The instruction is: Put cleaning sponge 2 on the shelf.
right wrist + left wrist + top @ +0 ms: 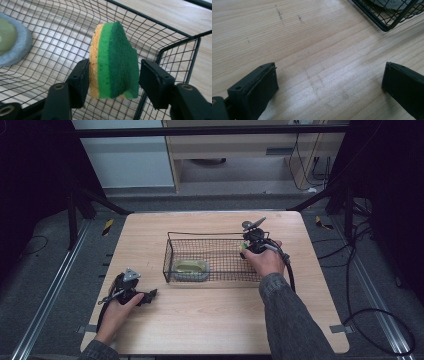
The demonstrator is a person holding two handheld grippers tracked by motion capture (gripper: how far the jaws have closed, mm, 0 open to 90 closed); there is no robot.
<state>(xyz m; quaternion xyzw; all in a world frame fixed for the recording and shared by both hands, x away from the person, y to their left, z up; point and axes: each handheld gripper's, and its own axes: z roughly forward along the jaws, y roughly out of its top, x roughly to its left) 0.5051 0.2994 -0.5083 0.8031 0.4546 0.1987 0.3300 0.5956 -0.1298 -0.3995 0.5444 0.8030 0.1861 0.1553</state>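
Note:
A green and yellow sponge (pixel 112 62) hangs upright between the jaws of my right gripper (pixel 113 75), which is shut on it. It is over the right end of a black wire basket (pixel 215 234), just inside the basket's corner (pixel 162 50). In the high view my right gripper (pixel 248 247) is at the basket's right wall, with the sponge (pixel 243 248) peeking out beside the hand. My left gripper (pixel 150 296) rests low on the wooden table, front left of the basket. Its jaws stand wide apart over bare wood, so my left gripper (pixel 329 80) is open.
A grey-blue dish with an olive inside (pixel 190 269) sits in the basket's left half, also seen as the dish (pixel 10 42) at left. A basket corner (pixel 387 22) lies ahead of my left gripper. The table (pixel 210 320) has bare wood in front.

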